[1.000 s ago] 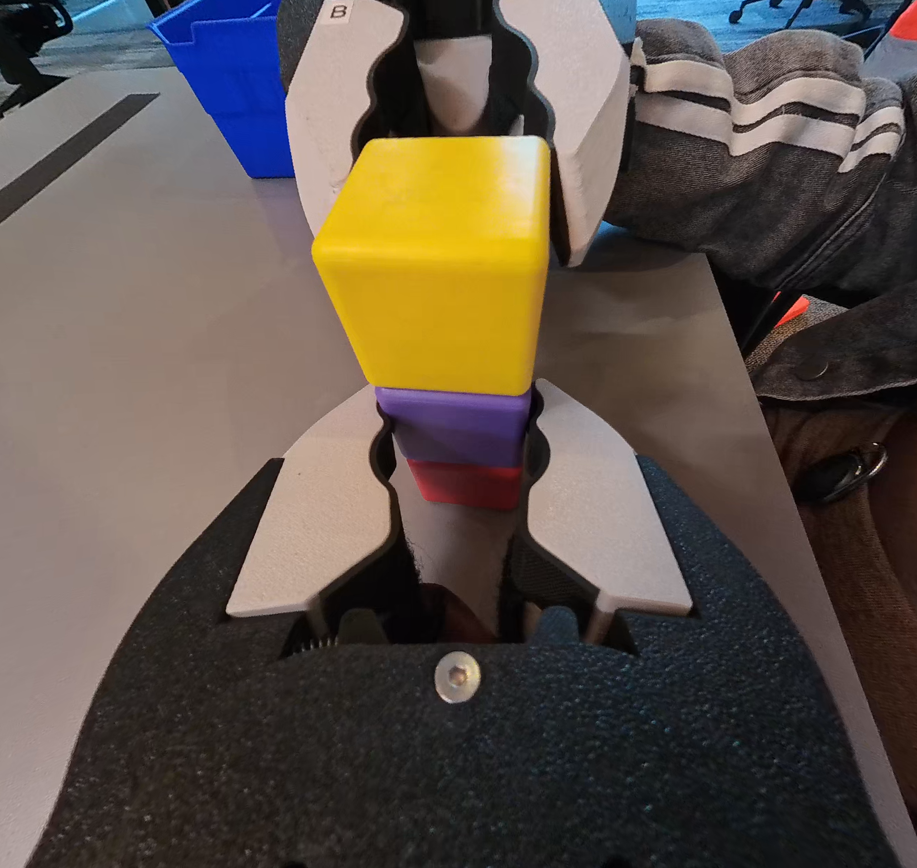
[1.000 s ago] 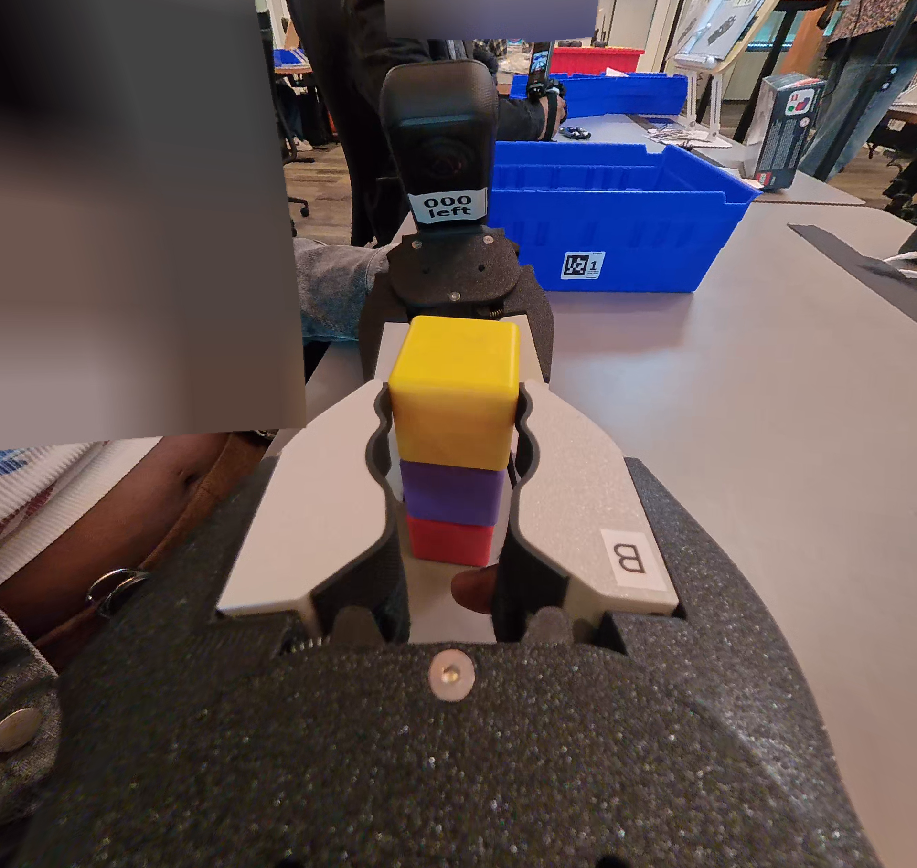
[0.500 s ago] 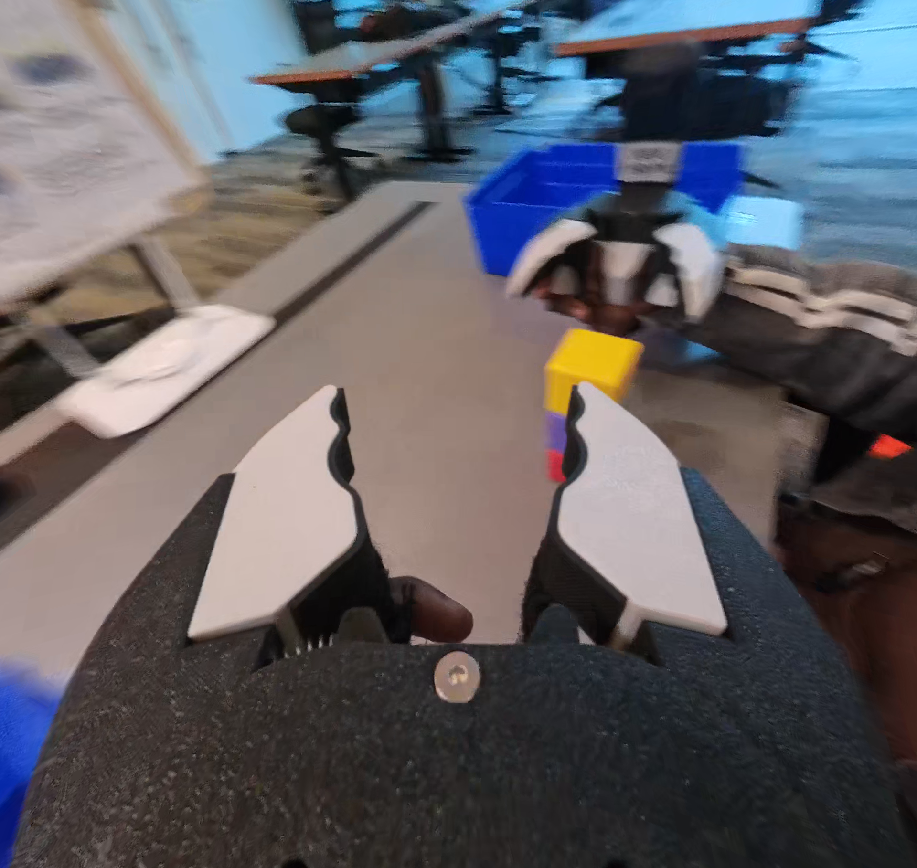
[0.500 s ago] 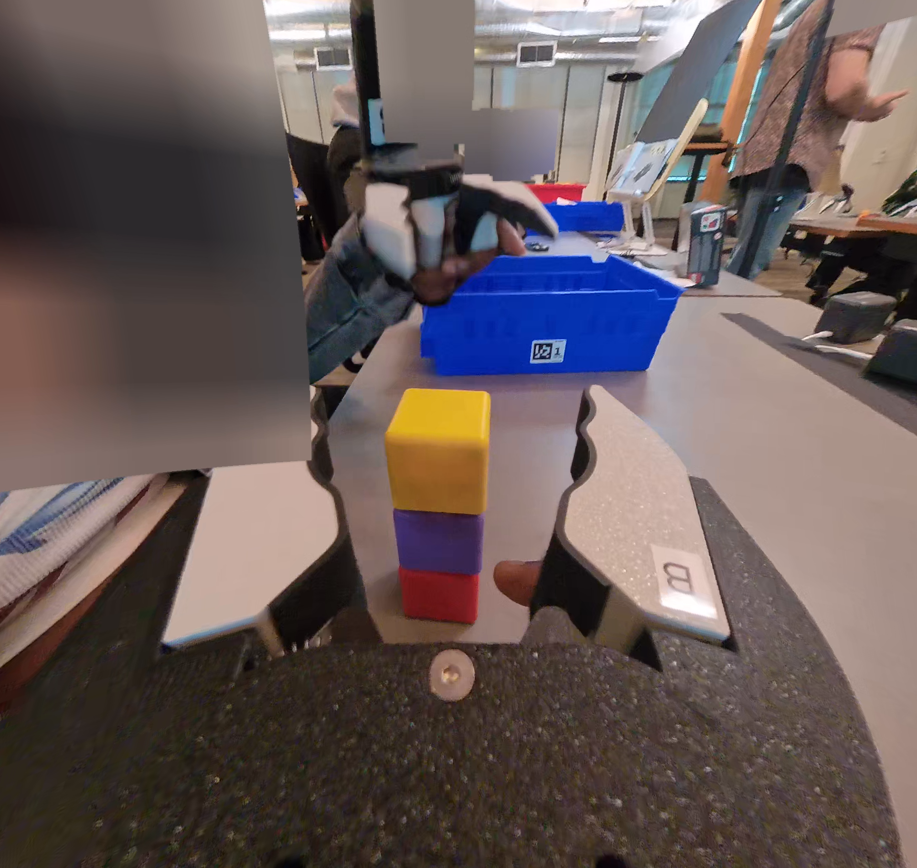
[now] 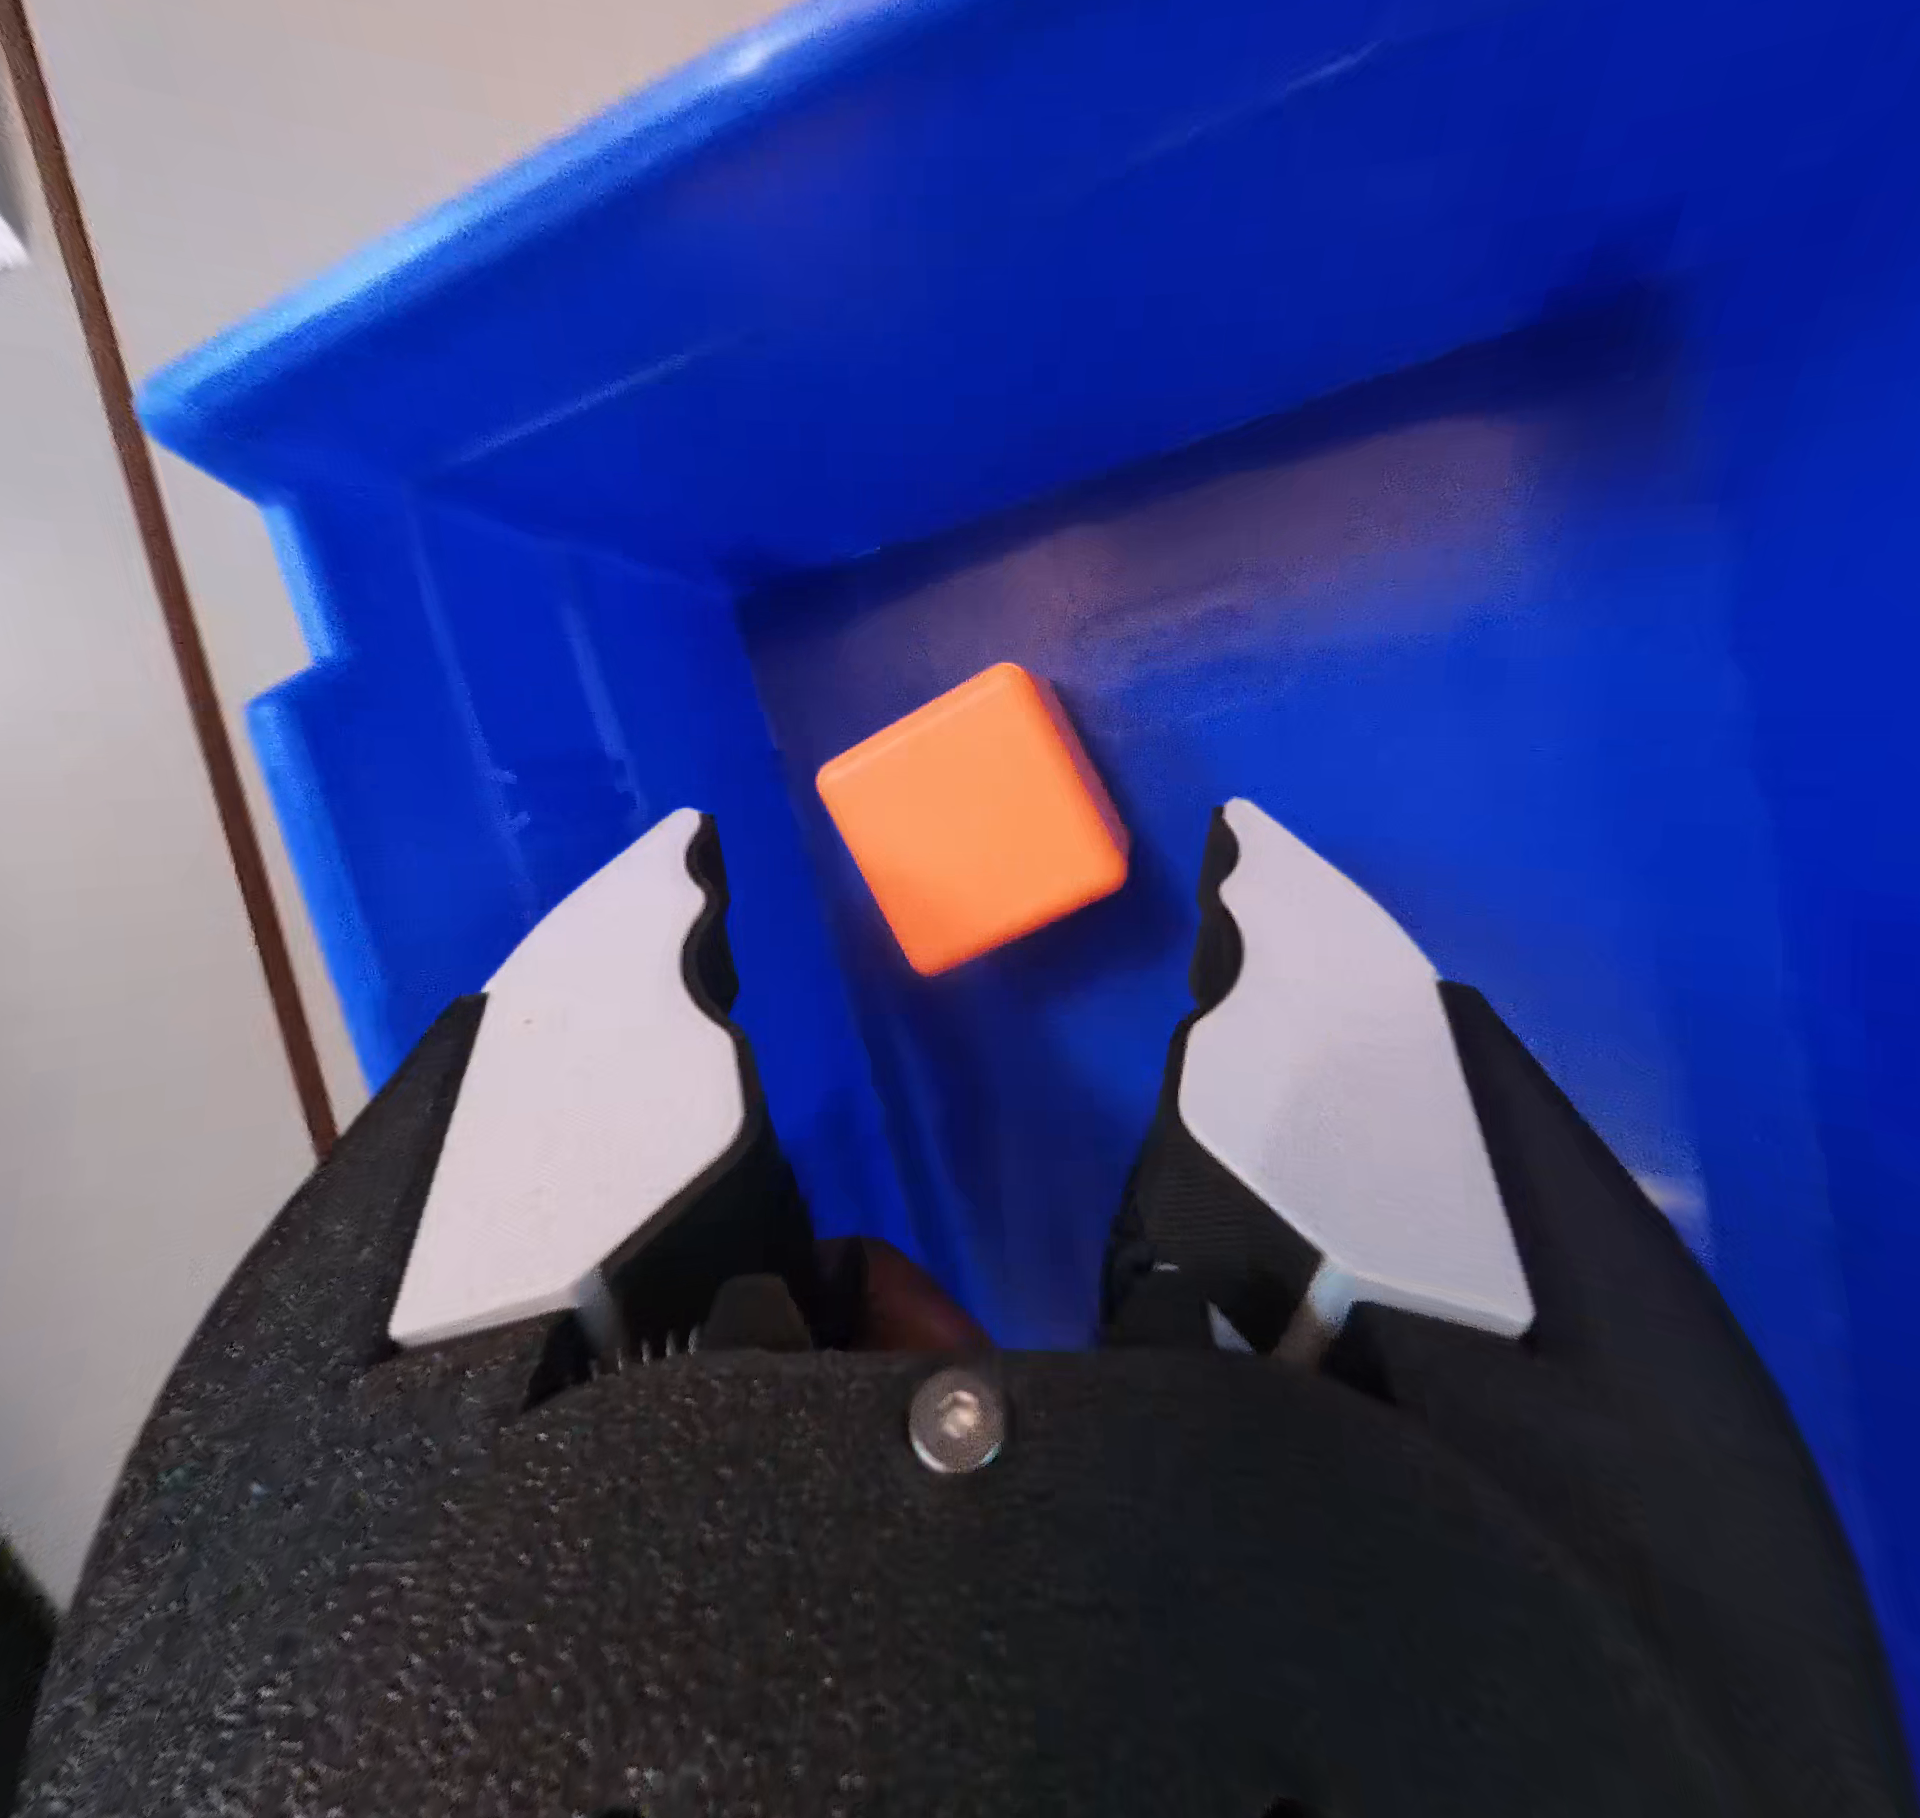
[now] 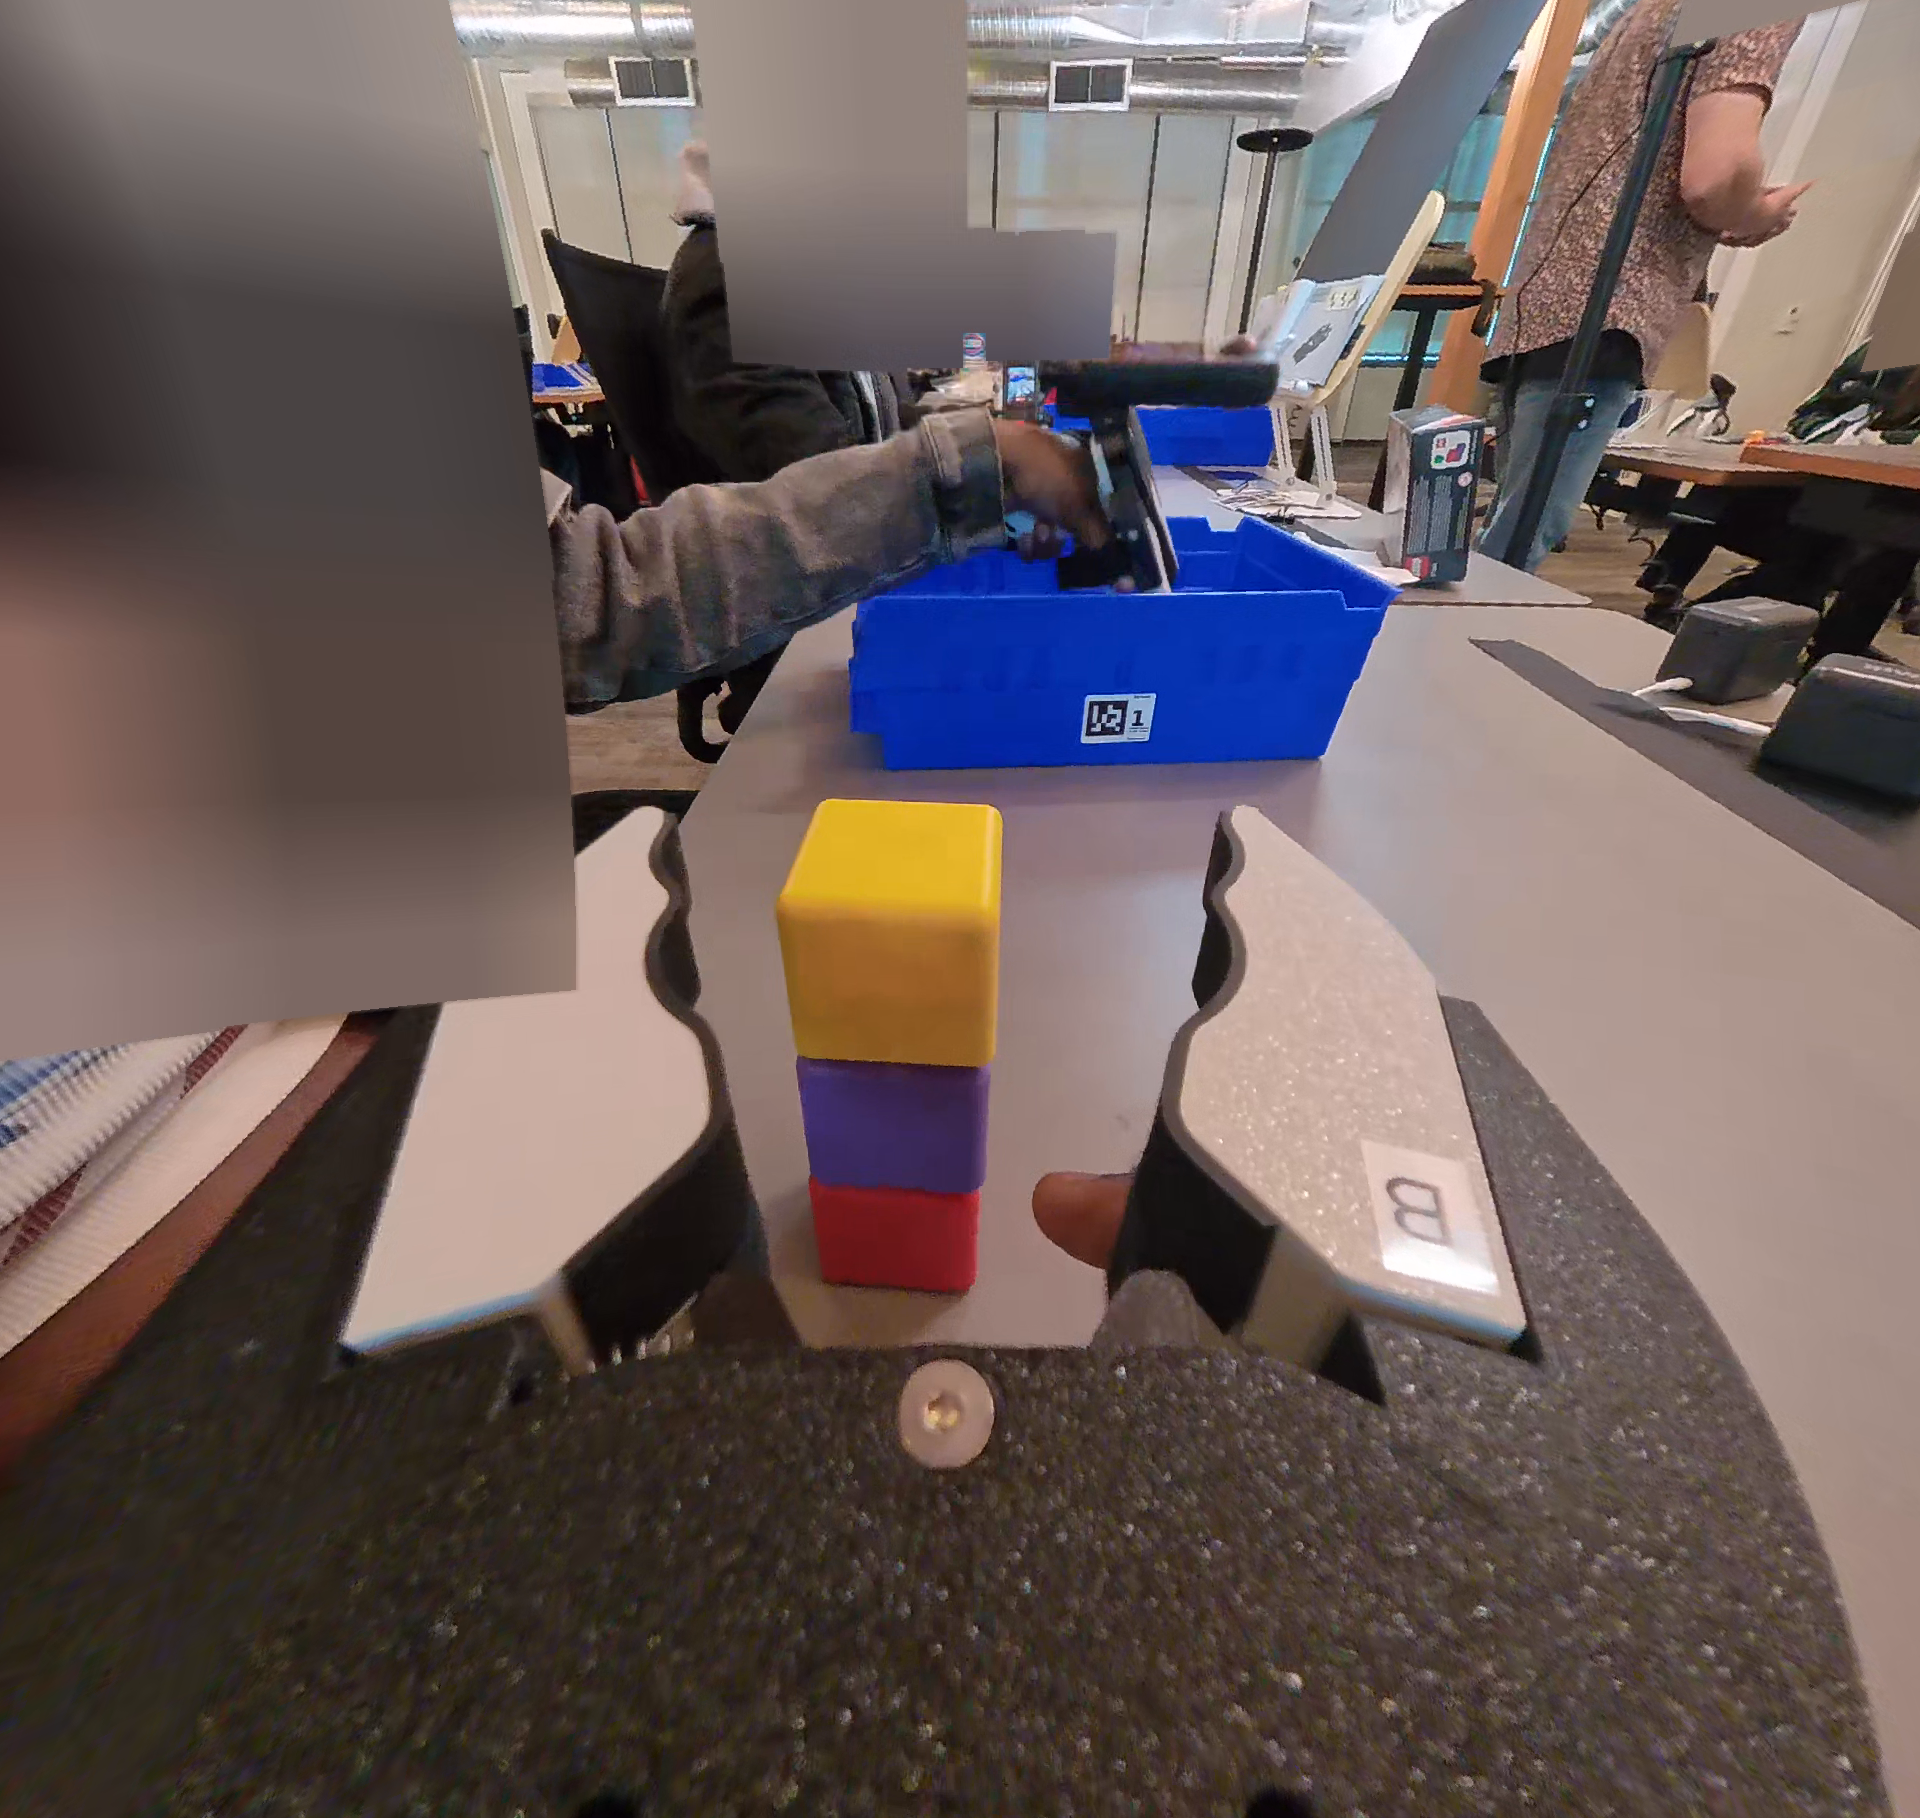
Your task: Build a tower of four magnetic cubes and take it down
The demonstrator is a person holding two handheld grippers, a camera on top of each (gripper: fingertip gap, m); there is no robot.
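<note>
Left tool point(image 5: 961, 818) poised over the fourth cube; three-cube tower waits by the right tool point(image 6: 940, 864).

The orange cube point(image 5: 971, 818) lies on the floor of the blue bin point(image 5: 1039, 314), straight ahead of the left tool and between its wide-apart fingers point(image 5: 613, 989), which touch nothing; the cube sits turned cornerwise to them, close to the bin's corner wall. That tool is clearly the nearer one. On the grey counter point(image 6: 1455, 885), well apart from the bin, the yellow-purple-red tower point(image 6: 894, 1041) stands upright between the right tool's spread fingers point(image 6: 1320, 1020), untouched. Beyond lies an open workroom with other desks.
</note>
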